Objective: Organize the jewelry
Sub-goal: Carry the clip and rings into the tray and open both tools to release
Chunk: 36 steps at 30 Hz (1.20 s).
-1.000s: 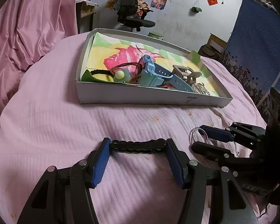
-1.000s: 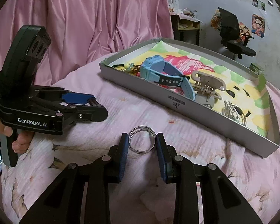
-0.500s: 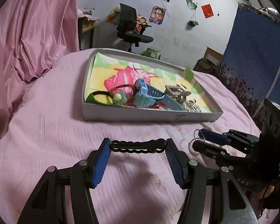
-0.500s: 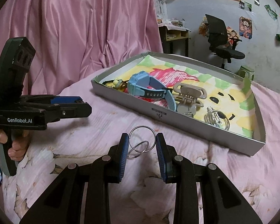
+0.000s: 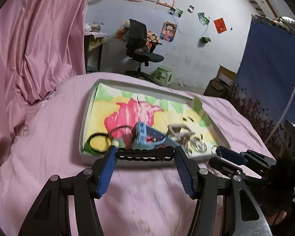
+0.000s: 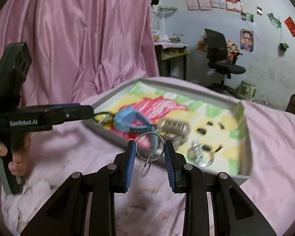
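Above a pink bed, the left gripper clamps a black hair clip just before the tray. Beside it, the right gripper pinches linked silver rings over the tray's near wall.

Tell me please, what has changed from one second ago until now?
Both grippers rose off the pink bedcover and moved toward the tray. The right gripper lifted the metal ring; smaller rings now dangle below it. The left gripper kept the black hair clip clamped. The tray's contents stayed.
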Available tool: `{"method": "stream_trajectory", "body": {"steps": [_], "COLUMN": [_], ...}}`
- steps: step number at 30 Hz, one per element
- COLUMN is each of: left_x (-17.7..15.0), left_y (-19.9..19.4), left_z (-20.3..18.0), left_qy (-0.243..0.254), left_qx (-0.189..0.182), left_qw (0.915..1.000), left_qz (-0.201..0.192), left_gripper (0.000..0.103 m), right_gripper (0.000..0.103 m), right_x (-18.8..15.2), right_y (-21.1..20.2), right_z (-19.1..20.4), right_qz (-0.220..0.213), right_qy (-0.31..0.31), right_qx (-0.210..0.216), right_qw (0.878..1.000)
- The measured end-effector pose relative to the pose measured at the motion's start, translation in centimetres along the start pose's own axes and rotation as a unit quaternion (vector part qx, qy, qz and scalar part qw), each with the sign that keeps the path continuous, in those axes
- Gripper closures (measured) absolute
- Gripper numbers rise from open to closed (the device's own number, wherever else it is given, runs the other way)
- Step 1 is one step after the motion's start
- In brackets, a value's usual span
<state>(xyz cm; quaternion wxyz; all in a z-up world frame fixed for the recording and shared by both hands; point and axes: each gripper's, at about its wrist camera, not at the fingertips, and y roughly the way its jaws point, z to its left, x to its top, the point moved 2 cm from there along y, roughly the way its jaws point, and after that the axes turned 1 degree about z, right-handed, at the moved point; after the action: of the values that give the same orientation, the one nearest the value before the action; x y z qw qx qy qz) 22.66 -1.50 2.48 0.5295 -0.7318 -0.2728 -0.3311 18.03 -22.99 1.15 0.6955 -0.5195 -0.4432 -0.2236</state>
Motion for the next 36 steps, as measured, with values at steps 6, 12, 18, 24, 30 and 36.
{"method": "stream_trajectory", "body": {"steps": [6,12,18,24,30,36], "left_x": [1.2,1.6,1.3,0.8,0.4,0.1], "left_y": [1.7,3.7,5.3,6.7,7.6,8.1], "left_z": [-0.5,-1.2,-1.7,-1.7,-1.5,-1.3], "left_qy": [-0.003,0.003,0.008,0.01,0.007,0.006], "left_qx": [0.026,0.041,0.043,0.055,0.057,0.059], "left_qw": [0.9996,0.9992,0.9989,0.998,0.9971,0.9963], "left_qz": [-0.011,-0.001,0.013,0.031,0.05,0.062], "left_gripper": [0.046,0.046,0.046,0.046,0.046,0.046], "right_gripper": [0.077,0.077,0.077,0.077,0.077,0.077], "right_x": [1.1,1.1,0.3,-0.4,-1.2,-1.3], "right_y": [0.9,2.0,3.3,4.7,5.8,6.1], "right_z": [-1.4,-3.3,-4.4,-4.7,-4.7,-4.8], "right_qz": [-0.003,0.003,0.019,0.041,0.065,0.07], "right_qy": [0.011,0.039,0.058,0.064,0.068,0.07], "right_qx": [-0.035,-0.057,-0.062,-0.06,-0.057,-0.055], "right_qw": [0.999,0.998,0.996,0.995,0.994,0.994]}}
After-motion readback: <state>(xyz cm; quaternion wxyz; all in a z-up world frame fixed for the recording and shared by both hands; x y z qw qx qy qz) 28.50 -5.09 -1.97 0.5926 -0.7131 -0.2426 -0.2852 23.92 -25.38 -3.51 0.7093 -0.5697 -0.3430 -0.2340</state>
